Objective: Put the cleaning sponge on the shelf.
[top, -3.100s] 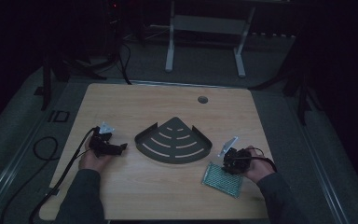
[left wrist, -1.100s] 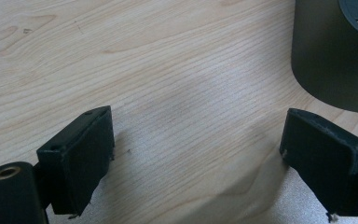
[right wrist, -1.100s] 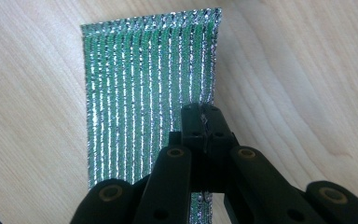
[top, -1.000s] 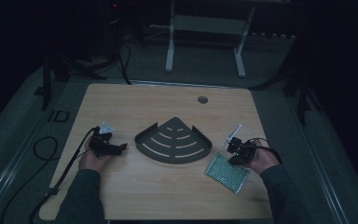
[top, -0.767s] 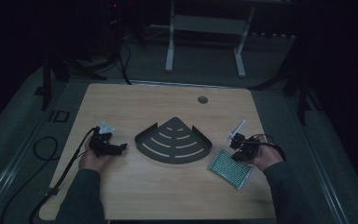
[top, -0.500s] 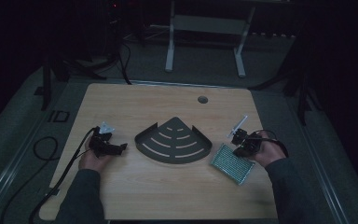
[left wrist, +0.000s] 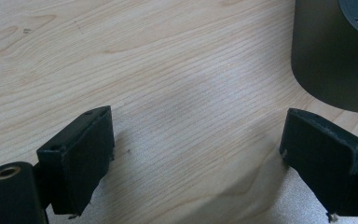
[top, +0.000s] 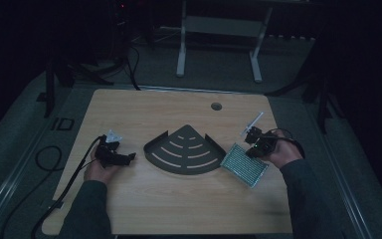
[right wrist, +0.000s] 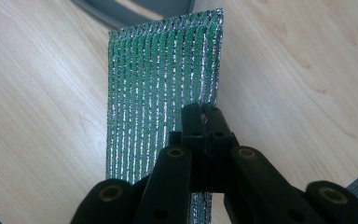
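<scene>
Right gripper view: a green scouring pad [right wrist: 161, 93] shot with silver thread is pinched at its near edge by the right gripper [right wrist: 204, 122], whose jaws are closed on it just above the wooden table [right wrist: 37, 121]. Only a thin margin appears to be caught, so the pad could slip free or fold if swung. In the high view the pad [top: 243, 164] lies at centre right, its corner just beside the dark fan-shaped shelf [top: 184, 152], which it might snag. The left gripper [left wrist: 196, 158], seen from its own camera, rests with jaws apart and empty; the shelf wall [left wrist: 331, 56] fills the upper right.
</scene>
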The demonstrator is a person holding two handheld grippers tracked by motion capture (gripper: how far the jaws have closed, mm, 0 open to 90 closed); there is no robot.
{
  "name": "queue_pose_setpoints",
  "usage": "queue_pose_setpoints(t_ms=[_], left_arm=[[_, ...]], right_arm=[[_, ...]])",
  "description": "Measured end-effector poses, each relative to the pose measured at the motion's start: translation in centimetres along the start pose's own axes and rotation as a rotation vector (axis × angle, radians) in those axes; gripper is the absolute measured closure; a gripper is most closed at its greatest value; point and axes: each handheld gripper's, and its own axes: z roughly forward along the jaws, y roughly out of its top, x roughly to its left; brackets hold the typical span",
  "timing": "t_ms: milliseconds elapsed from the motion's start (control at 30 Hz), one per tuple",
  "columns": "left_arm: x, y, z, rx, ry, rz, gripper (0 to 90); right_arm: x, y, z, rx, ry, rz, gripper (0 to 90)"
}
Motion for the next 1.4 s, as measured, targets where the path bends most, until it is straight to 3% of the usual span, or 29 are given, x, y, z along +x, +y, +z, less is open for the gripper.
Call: queue_pose_setpoints(t_ms=[767, 1400], left_arm=[[0.0, 0.0, 0.0, 0.0, 0.001, 0.001, 10.5], [0.0, 0.0, 0.0, -0.001, 0.001, 0.0, 10.6]], right_arm=[[-0.8, 3.4, -1.5, -0.064, -0.009, 0.023, 89.7], [-0.7, 5.7, -0.8, -0.079, -0.019, 0.061, 89.7]])
